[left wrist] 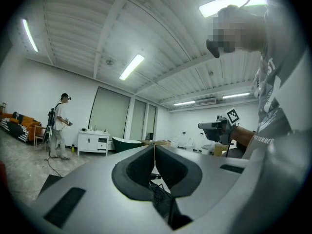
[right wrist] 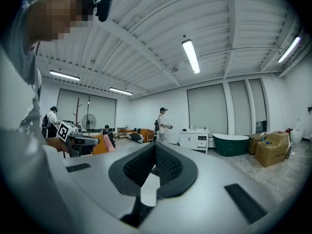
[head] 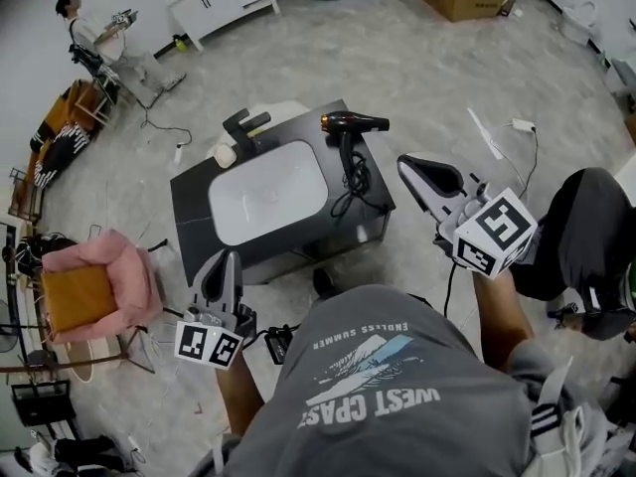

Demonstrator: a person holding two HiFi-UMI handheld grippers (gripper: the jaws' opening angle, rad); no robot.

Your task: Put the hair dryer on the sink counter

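Hair dryer (head: 350, 127) was found lying on the sink counter (head: 199, 207), right of the basin (head: 266, 192), with its cord (head: 353, 182) bunched beside it. Left gripper (head: 227, 259) and right gripper (head: 406, 163) were held clenched, empty, well apart from it. Placement judged done; the cord should be avoided on retreat.

The room is bright and evenly lit by long ceiling tubes (right wrist: 191, 56), which burn out to white glare in both gripper views. Shadows on the pale floor (head: 417, 58) are short and soft. Both gripper views bow hard at the edges and end in a dark round rim; their nearest foreground is slightly soft
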